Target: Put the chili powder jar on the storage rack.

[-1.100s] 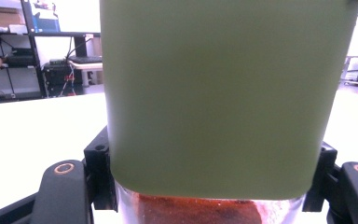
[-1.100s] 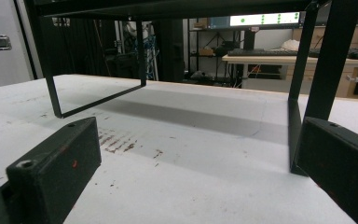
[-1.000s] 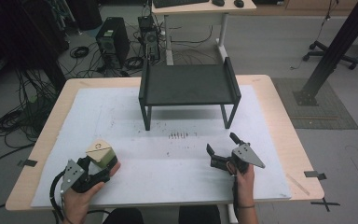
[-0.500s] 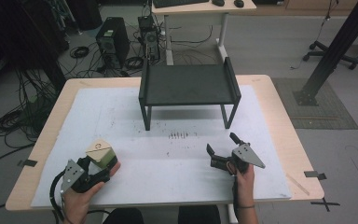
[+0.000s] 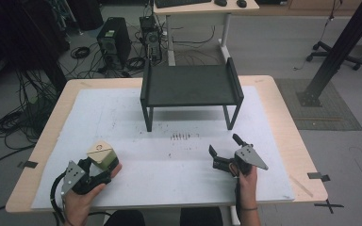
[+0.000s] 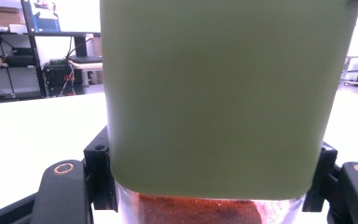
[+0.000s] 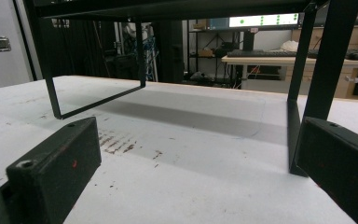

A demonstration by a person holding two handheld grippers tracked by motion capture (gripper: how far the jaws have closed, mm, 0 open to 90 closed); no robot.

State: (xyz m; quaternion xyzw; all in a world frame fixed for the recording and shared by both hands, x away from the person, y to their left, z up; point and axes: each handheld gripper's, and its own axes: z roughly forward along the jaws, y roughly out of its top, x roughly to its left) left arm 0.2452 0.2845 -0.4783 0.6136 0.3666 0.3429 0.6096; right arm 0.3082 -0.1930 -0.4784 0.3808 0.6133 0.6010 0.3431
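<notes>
The left gripper [image 5: 99,165] is clamped on the jar [image 5: 102,155] at lower left; the right gripper [image 5: 222,151] gapes empty; the shelf [image 5: 191,85] looks bare, placement pending

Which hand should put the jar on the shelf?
Left, likely: the left gripper already clamps the jar. The right gripper is open and empty, facing the shelf.

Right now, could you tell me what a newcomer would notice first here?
Probably the black metal stand at the far middle of the white table. Next, the pale-green-capped jar clamped in the left hand-held gripper at the near left; the right hand-held gripper sits open near right.
</notes>
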